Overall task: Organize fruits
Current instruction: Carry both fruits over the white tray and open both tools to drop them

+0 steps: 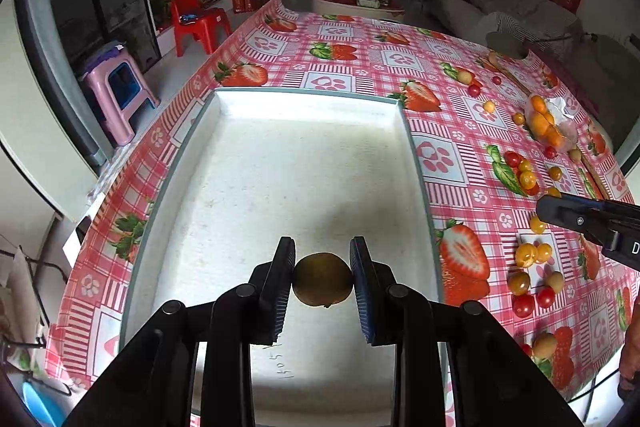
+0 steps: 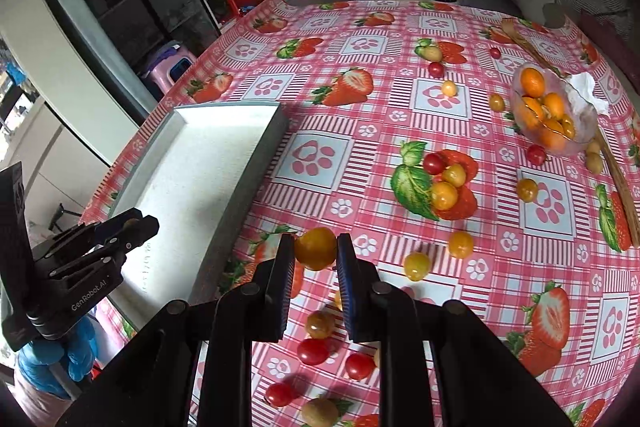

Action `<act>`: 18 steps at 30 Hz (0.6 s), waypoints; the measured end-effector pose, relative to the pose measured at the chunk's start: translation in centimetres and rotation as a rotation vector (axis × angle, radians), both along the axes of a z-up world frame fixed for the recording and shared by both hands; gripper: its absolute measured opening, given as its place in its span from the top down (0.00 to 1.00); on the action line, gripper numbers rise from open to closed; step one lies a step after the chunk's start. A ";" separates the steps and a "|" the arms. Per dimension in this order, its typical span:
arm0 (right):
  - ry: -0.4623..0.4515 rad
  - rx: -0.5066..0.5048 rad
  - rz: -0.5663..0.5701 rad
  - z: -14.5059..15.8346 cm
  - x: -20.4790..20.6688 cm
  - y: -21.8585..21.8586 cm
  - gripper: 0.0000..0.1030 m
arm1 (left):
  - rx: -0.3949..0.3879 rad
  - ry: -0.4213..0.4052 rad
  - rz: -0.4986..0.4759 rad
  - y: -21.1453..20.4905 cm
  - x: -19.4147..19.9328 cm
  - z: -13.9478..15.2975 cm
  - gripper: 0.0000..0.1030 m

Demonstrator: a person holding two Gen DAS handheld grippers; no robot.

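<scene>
My left gripper is shut on a brown-green kiwi and holds it above the near part of a white tray. My right gripper is shut on a yellow-orange tomato, held above the tablecloth just right of the tray. Several red and yellow cherry tomatoes and small kiwis lie scattered on the table. The left gripper also shows in the right wrist view, and the right one in the left wrist view.
A clear bowl of oranges with a white tissue beside it stands at the table's far right. A wooden utensil lies along the right edge. The table wears a pink strawberry-print cloth. Chairs and stools stand beyond the left edge.
</scene>
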State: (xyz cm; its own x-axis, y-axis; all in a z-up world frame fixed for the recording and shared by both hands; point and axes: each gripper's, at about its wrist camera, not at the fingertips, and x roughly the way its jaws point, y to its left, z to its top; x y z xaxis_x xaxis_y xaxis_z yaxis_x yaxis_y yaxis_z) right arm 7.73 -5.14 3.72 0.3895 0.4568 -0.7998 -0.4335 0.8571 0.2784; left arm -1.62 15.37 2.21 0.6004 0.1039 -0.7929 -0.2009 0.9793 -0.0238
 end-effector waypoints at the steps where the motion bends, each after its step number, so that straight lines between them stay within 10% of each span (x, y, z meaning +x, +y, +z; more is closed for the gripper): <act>1: 0.003 0.002 0.022 0.0 -0.1 1.3 0.78 | 0.004 0.006 0.020 0.9 -0.3 -0.3 0.71; 18: 0.125 -0.144 0.229 -5.5 0.1 16.4 0.77 | 0.052 0.101 0.109 4.9 -1.4 -4.3 0.71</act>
State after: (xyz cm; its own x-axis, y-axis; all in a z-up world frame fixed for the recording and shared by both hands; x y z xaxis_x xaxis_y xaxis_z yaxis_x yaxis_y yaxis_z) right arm 7.81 11.27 -1.73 0.1831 0.4000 -0.8980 -0.5904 0.7751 0.2249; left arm -2.98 20.24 -2.07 0.5004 0.2064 -0.8408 -0.3046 0.9510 0.0522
